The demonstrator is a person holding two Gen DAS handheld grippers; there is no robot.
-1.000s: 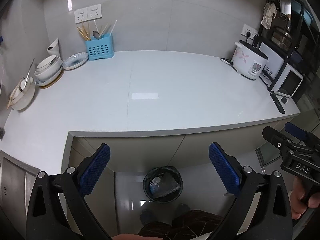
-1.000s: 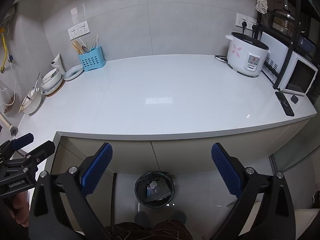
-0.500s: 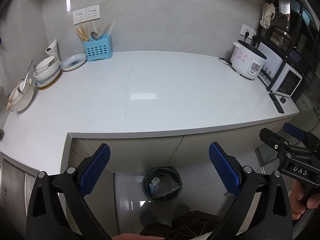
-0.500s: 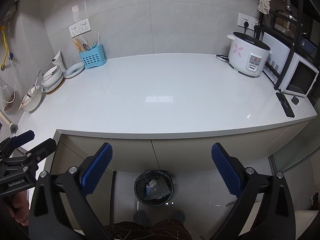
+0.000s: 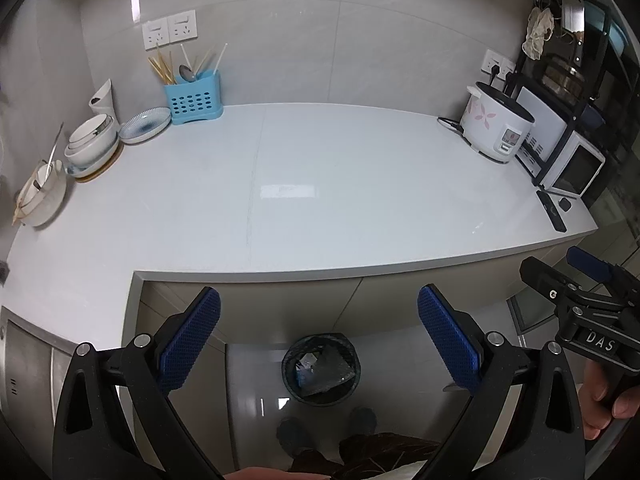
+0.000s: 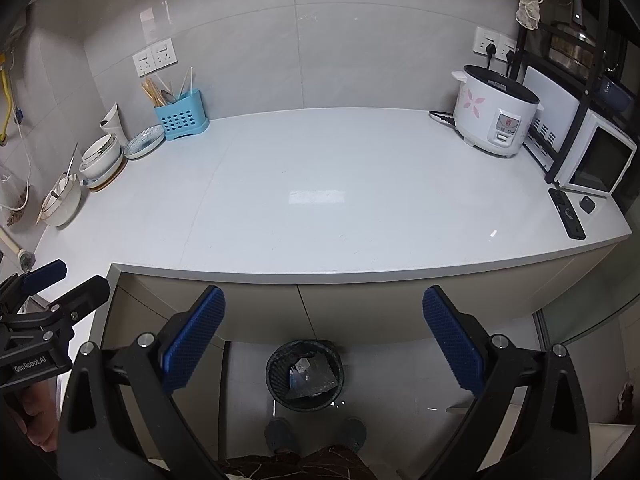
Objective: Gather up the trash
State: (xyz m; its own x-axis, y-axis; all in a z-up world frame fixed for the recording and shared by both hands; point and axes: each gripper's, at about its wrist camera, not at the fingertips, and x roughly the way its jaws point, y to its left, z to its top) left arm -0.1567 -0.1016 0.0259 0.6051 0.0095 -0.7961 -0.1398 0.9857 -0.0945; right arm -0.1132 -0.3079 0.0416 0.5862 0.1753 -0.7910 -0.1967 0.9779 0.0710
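A black mesh trash bin [image 5: 321,369] [image 6: 305,375] stands on the floor below the counter's front edge, with crumpled wrappers and a blue packet inside. My left gripper [image 5: 319,311] hovers above it, open, nothing between its blue pads. My right gripper [image 6: 323,312] is also open and empty, held above the bin. Each gripper shows at the edge of the other's view: the right one [image 5: 568,280] at far right, the left one [image 6: 60,284] at far left. The white countertop [image 6: 320,200] carries no loose trash that I can see.
Bowls [image 6: 100,158], a plate [image 6: 144,142] and a blue utensil holder [image 6: 182,118] line the counter's left back. A rice cooker [image 6: 494,116], a microwave [image 6: 596,156] and a black remote [image 6: 567,218] sit at the right. The person's feet [image 6: 316,434] stand beside the bin.
Both views have drifted slightly back and up from the counter. Both grippers stay open and the bin's contents look the same.
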